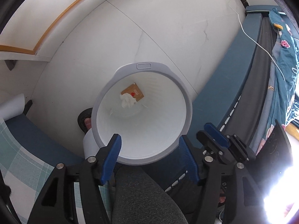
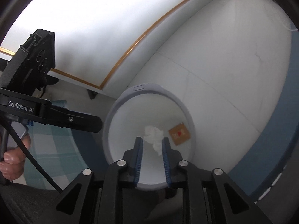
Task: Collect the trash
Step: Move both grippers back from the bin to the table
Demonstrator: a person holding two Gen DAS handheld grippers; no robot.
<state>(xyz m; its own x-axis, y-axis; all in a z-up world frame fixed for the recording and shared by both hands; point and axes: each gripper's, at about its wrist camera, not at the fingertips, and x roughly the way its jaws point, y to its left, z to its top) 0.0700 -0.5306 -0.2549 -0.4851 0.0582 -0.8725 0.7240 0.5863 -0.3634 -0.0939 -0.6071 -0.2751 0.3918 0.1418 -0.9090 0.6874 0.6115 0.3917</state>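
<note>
Both hand-held grippers (image 1: 149, 145) (image 2: 152, 145) parted, empty

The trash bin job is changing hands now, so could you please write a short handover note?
Left gripper: open, empty, above the bin.
Right gripper: jaws apart over the bin; whether the white tissue still touches its pads is unclear.
In the bin: the tissue and a brown card.
Done: both pieces are over or in the bin.
Left: no other trash shows in either view; check the room.
</note>
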